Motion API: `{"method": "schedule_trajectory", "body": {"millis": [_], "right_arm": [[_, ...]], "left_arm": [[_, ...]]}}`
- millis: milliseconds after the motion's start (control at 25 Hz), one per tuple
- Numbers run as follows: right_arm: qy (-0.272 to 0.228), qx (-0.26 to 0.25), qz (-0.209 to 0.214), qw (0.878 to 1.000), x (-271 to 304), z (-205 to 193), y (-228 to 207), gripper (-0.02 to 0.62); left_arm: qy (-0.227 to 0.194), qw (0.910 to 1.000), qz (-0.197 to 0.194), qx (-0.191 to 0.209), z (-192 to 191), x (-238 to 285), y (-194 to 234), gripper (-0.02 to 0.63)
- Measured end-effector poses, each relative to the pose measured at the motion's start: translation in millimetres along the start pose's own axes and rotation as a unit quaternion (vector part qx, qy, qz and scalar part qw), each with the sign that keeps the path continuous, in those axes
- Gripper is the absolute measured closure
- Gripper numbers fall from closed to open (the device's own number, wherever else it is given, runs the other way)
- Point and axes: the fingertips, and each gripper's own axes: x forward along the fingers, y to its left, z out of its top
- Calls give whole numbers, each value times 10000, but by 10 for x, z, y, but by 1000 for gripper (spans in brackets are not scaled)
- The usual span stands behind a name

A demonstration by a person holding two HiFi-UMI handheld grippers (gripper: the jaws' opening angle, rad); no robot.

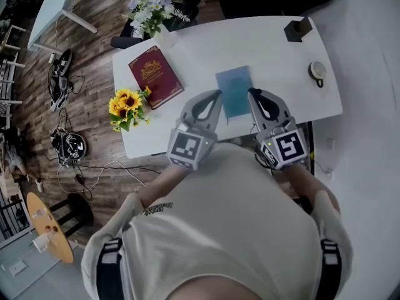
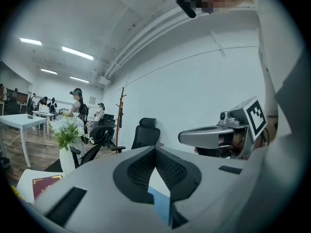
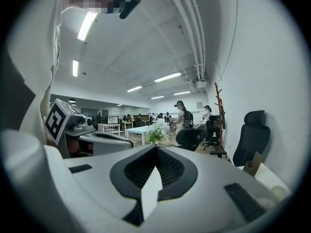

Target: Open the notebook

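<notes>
I'm keeping left hand-held gripper (image 1: pixel 218 94) and right hand-held gripper (image 1: pixel 252 92) fully closed, gripping nothing | blue notebook (image 1: pixel 234 87) is lying closed on tabletop (image 1: pixel 275 45), between their tips.

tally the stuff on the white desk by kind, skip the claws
books: 2, the red book and the blue notebook
flower bunches: 2, the sunflowers and the white flowers
dark box: 1
small round object: 1
total: 6
</notes>
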Motion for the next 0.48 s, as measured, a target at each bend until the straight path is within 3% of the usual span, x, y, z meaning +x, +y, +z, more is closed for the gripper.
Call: {"method": "schedule_trajectory", "body": {"millis": [480], "right_arm": [[67, 20, 154, 9999, 29, -34, 107, 595]], "left_arm": [[38, 10000, -53, -54, -84, -39, -34, 594]]}}
